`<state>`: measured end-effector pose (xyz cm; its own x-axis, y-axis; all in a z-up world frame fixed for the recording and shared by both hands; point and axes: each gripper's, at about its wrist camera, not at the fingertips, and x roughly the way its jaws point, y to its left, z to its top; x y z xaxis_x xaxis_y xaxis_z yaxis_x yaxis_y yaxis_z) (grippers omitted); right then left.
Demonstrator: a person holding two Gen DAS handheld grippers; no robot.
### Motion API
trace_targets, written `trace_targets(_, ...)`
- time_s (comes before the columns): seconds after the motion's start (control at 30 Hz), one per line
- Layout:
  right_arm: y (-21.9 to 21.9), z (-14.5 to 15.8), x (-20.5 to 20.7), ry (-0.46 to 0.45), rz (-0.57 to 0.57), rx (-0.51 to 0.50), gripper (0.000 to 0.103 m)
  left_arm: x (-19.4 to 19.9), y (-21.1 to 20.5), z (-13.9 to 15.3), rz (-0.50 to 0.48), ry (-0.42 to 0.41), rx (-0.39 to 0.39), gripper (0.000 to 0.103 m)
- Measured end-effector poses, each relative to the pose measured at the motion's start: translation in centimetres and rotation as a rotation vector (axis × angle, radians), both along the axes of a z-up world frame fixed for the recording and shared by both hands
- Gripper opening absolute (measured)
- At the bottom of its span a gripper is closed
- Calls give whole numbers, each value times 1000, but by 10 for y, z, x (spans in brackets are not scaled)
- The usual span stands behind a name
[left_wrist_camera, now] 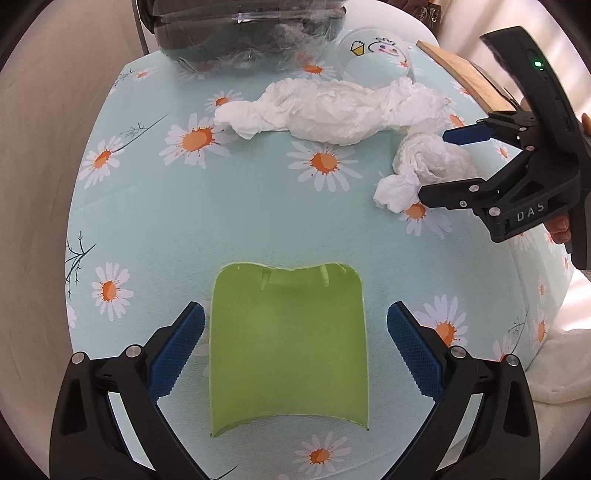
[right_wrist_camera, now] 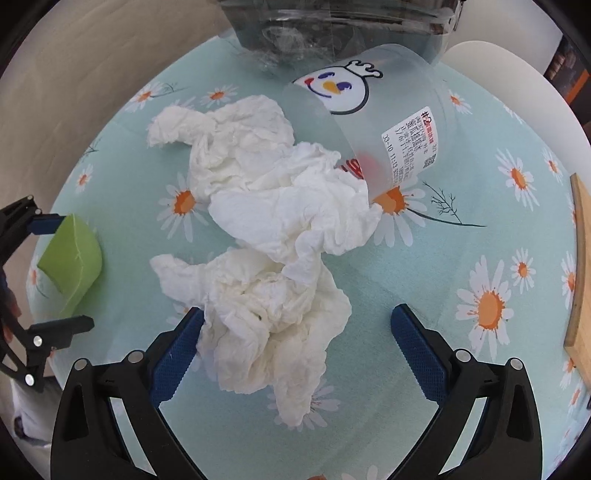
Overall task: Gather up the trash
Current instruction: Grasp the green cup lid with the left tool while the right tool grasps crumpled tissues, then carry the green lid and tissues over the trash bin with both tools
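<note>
**Both grippers spread over trash on the daisy tablecloth**

I am holding the left gripper [left_wrist_camera: 295, 328] with its jaws released, one blue pad on each side of a curved green piece [left_wrist_camera: 288, 350] that is lying on the tablecloth [left_wrist_camera: 155, 229]; neither pad is touching it. In the right wrist view the same green piece [right_wrist_camera: 72, 258] is sitting at the far left, between the two tips of the left gripper.

I am holding the right gripper [right_wrist_camera: 297, 332] spread wide as well, straddling the near crumpled tissue [right_wrist_camera: 266, 325]. Its left pad is touching the edge of that tissue, while its right pad is standing clear of it over bare cloth. From the left wrist view, the right gripper [left_wrist_camera: 436, 162] is reaching in from the right edge with that tissue [left_wrist_camera: 424, 166] between its fingers.

A second, larger crumpled tissue [right_wrist_camera: 269, 184] is lying just beyond the first and touching it. A frosted plastic cup [right_wrist_camera: 369, 122] with a cartoon face and a printed label is lying on its side against that larger tissue. Behind the cup, a dark bin lined with a clear bag [right_wrist_camera: 332, 26] is standing at the far edge of the table. A wooden board [right_wrist_camera: 580, 280] is lying along the right edge.
</note>
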<state>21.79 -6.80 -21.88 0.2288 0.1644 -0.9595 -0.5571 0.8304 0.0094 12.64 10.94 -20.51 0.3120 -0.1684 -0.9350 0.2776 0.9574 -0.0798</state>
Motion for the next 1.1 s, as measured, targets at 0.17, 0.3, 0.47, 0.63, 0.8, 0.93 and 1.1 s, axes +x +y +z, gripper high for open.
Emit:
trace_targets(0.17,5,1,-7,-21,13,-13,96,-1,-12,-5,-10,-29,69,98)
trace_targets(0.3,4,2,-13,-23,15,-10,97,-2,-13,-4,-21,-60,66,99)
trace_targets(0.47,9,-3,-6,8,23,-33,97,-2,-13,-4,16,-86,58,99)
trace_targets(0.63,13,-4,1,37,25,-55,97,-9,-15,-5,54,-109,50,99)
trace_targets(0.8,11,-2,-2,28,-9,-47,88,-5,-17,-4,75,-67,63,99)
trace_targets(0.93,-3,12,-5,3,0,-21,35,0,-18,-3,94,-48,62,96)
trace_targets(1.1,-29,17,-7,51,-2,28,31,-4,-27,4,54,-39,58,69)
